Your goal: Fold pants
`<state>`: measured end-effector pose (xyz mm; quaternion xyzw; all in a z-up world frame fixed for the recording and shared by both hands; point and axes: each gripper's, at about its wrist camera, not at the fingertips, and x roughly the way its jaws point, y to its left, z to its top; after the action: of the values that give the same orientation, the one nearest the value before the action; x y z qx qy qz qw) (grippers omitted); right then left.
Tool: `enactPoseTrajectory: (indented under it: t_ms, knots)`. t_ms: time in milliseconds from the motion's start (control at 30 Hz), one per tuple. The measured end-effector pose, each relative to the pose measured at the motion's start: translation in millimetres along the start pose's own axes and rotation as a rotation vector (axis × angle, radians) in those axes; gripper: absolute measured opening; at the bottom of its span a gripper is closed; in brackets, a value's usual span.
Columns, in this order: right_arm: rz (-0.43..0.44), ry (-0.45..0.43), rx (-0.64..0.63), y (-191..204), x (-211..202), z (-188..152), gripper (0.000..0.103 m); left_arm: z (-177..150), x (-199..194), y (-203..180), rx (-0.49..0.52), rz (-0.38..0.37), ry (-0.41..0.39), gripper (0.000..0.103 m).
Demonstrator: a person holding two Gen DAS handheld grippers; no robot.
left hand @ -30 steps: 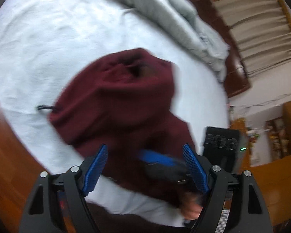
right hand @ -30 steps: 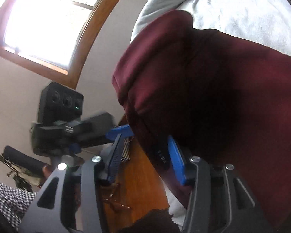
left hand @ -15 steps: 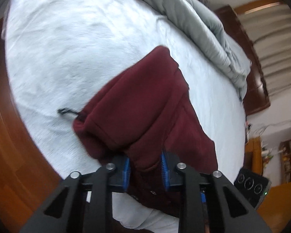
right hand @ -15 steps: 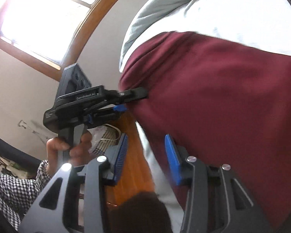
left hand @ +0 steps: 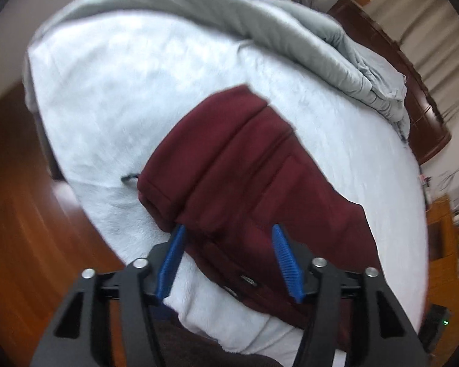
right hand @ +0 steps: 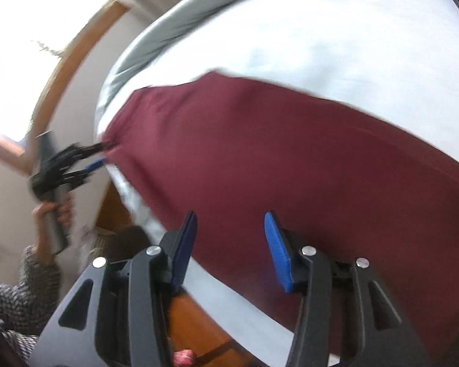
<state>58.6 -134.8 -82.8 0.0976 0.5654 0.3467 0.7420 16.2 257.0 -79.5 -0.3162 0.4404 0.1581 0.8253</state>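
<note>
— Left wrist view first: what are that hand's tongs doing?
— The left gripper (left hand: 228, 258) has its blue pads about half apart and its jaws are opening. The near edge of the maroon pants (left hand: 254, 189) lies between them, but neither pad presses on the cloth.
— Where do the pants sit?
— Folded in layers on the pale bed cover (left hand: 137, 91), close to its near edge, with a dark drawstring (left hand: 129, 178) poking out at their left. A grey duvet (left hand: 260, 27) is bunched along the far side.
— And the other hand?
— From the right wrist, the right gripper (right hand: 231, 246) is also partly apart and opening, hovering at the near edge of the pants (right hand: 275, 165). Whether a pad brushes the cloth I cannot tell; it grips nothing.
— Can you see the left one from there?
— Yes, blurred at the far left, the left gripper (right hand: 102, 154) held in a hand (right hand: 55, 211), its tips at the end of the pants.
</note>
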Motion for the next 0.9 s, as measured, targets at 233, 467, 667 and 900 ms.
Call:
enactPoseTrajectory:
  t_ms: [233,467,667,900]
  knots:
    - [-0.23,-0.135,0.392,-134.9,-108.3,-95.9,0.049,-37.4,-18.9,-87.8,0.159,-0.109,-0.014,0.061]
    - [-0.234,-0.276,0.636,-211.2,-185.7,-177.2,0.052,-88.7,50.9,-204.5,0.373,-0.212,0.222,0.062]
    - [-0.203,-0.328,0.714,-252.6,-209.4,-226.0,0.058,-123.5,98.9,-230.1,0.443,-0.142,0.293,0.075]
    - [-0.08,-0.451,0.747,-282.6,-214.3,-236.9,0.057,-132.5,92.5,-246.9,0.497,-0.087,0.268,0.083]
